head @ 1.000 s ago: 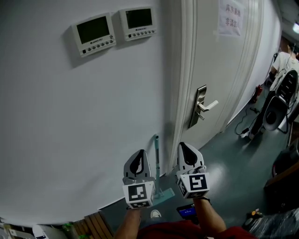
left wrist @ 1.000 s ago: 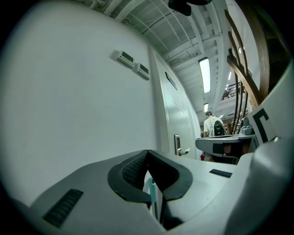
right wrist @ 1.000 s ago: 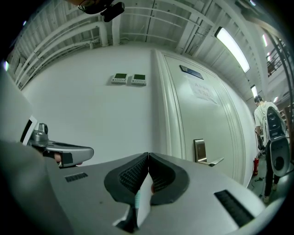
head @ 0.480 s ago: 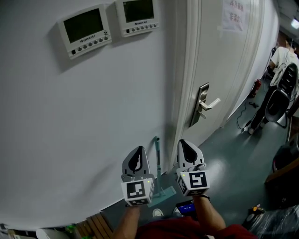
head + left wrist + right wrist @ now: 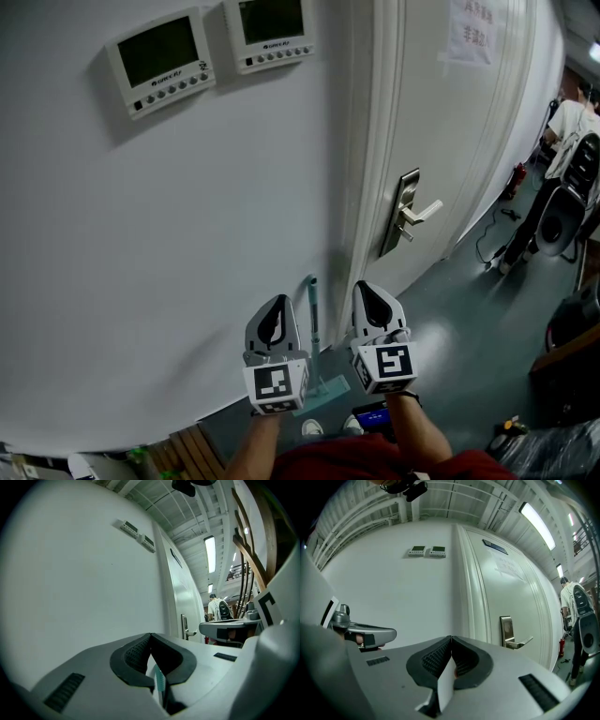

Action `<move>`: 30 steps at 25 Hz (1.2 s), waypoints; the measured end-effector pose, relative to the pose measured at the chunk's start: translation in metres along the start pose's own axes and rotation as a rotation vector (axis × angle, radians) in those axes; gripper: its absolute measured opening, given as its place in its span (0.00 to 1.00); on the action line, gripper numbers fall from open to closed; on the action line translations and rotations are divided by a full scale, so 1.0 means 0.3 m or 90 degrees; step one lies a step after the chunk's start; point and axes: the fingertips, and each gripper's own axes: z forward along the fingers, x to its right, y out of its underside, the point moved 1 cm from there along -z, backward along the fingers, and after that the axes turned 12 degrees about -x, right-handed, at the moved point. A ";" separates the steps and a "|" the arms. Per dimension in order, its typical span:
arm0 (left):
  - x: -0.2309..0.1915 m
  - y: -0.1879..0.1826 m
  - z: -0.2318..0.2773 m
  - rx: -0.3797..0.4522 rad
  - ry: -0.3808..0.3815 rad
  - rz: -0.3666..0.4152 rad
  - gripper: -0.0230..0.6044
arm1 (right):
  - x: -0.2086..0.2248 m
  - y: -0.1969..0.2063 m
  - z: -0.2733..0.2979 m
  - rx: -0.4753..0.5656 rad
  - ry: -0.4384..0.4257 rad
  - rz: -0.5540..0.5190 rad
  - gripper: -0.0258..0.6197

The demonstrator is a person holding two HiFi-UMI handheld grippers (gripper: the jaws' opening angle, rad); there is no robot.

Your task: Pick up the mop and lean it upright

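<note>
White wall (image 5: 187,234) left of door frame (image 5: 370,187). Mop (image 5: 313,309) leaning upright just left of the door frame, long axis vertical, handle end up, teal head down on floor (image 5: 450,309). Left gripper (image 5: 277,302) and right gripper (image 5: 367,288) flanking the handle, fingers pressed together, holding nothing. Print on wall panels (image 5: 159,61) and door notice (image 5: 467,33) too small to read. Mop placed as a second ago.

office or lab-type workspace, not a home: white wall control panel with dark screen (image 5: 159,64) plus a second one (image 5: 270,33), white panelled door (image 5: 450,141) with steel lever handle (image 5: 412,214) and printed paper notice (image 5: 472,33), glossy grey-green floor (image 5: 459,319), exposed ceiling (image 5: 183,517) with fluorescent tube light (image 5: 210,552), black office chair (image 5: 561,225).
</note>
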 end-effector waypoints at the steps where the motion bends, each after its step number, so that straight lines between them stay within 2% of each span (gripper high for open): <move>1: -0.001 -0.001 -0.001 -0.001 -0.002 -0.002 0.06 | -0.001 0.001 0.003 -0.001 -0.002 -0.001 0.07; 8: -0.011 -0.003 -0.015 0.001 -0.015 -0.007 0.06 | -0.022 0.026 0.024 0.007 -0.032 0.013 0.07; 17: -0.030 0.028 -0.046 -0.010 -0.028 -0.006 0.06 | -0.091 0.119 0.109 -0.036 -0.073 0.010 0.08; 19: -0.037 0.035 -0.054 -0.013 -0.030 -0.009 0.06 | -0.105 0.148 0.132 -0.050 -0.083 0.017 0.22; 30: -0.074 0.062 -0.092 -0.021 -0.056 -0.010 0.06 | -0.150 0.298 0.268 -0.132 -0.102 0.026 0.30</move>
